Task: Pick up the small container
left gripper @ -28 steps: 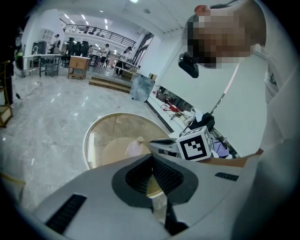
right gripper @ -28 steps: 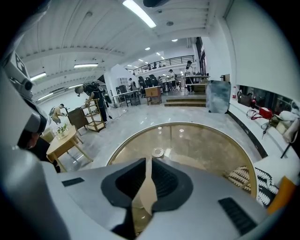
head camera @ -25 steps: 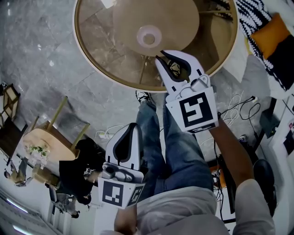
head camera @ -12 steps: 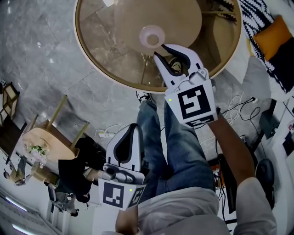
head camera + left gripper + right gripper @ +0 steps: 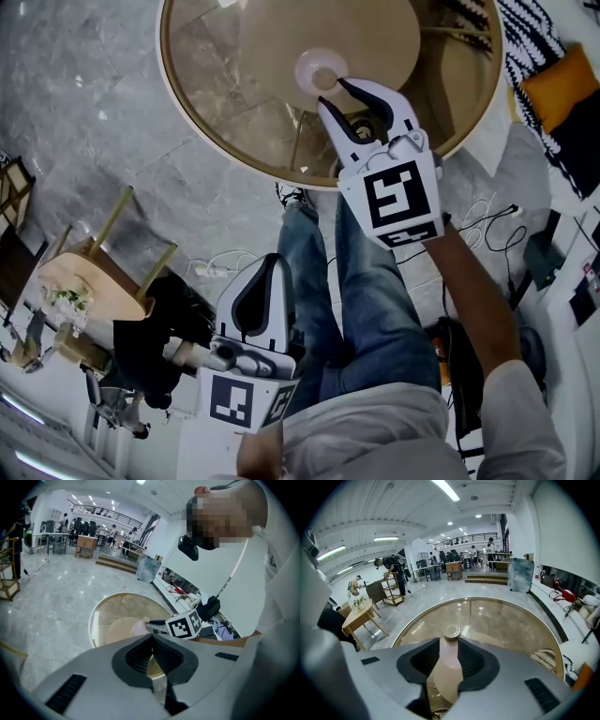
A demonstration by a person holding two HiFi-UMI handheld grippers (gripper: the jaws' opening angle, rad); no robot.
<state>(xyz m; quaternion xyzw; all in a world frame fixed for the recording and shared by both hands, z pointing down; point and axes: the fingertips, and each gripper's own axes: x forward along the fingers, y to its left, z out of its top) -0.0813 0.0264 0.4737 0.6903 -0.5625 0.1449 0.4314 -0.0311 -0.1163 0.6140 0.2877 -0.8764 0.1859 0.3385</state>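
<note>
Down by person's legs (image 5: 375,309), left gripper (image 5: 272,264) clenched on nothing. Farther out, over round glass table (image 5: 211,103), right gripper (image 5: 449,640) jaws spread. Small container (image 5: 451,631) stands on glass right at their tips, ungripped. Container pale, contents impossible to make out. Marker cube (image 5: 392,202) shows black squares only.

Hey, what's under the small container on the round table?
The container stands on the glass table top. Through the glass, the table's tan base and grey floor show. The right gripper covers the near part of the base.
</note>
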